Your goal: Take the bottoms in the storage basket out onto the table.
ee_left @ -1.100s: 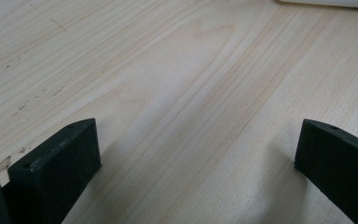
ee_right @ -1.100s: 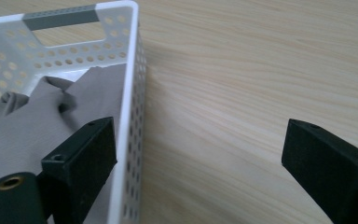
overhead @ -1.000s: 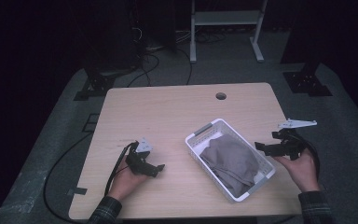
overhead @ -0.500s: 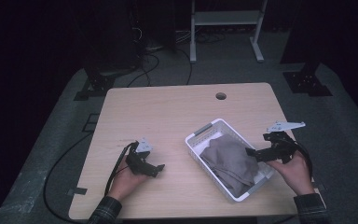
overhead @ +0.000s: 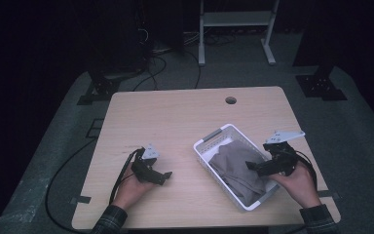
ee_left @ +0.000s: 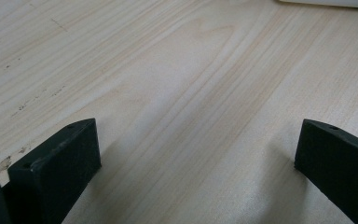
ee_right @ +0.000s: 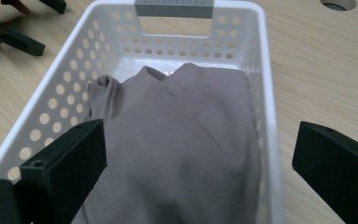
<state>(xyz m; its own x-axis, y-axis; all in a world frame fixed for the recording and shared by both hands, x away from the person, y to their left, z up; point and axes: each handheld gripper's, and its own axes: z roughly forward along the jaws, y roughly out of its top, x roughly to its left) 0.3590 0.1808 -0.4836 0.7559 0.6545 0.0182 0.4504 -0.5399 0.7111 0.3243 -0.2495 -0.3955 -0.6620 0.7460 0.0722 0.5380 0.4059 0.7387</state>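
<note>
On the left, my left gripper (overhead: 163,176) rests low on the wooden table (overhead: 175,117), jaws spread wide with bare wood grain between them in the left gripper view, holding nothing. It sits where it sat 1 second ago, parked well apart from the action.

Moving across, the white perforated basket (overhead: 209,140) lies angled on the table's right half, with the grey cloth (overhead: 233,165) bunched inside it. In the right gripper view the cloth (ee_right: 182,140) fills most of the basket (ee_right: 56,112), folded in soft ridges, with the grey handle bar (ee_right: 174,8) at the far end.

Now the change: my right gripper (overhead: 252,166) has come in from outside the basket's right edge over the last second and now hangs over the cloth. Its jaws stand wide apart, empty, 1 on each side of the fabric in its own view, not yet touching as far as I can tell.

That reads to me as the approach for a grab: I'd say the next move is to drop down and close on a fold.
</note>
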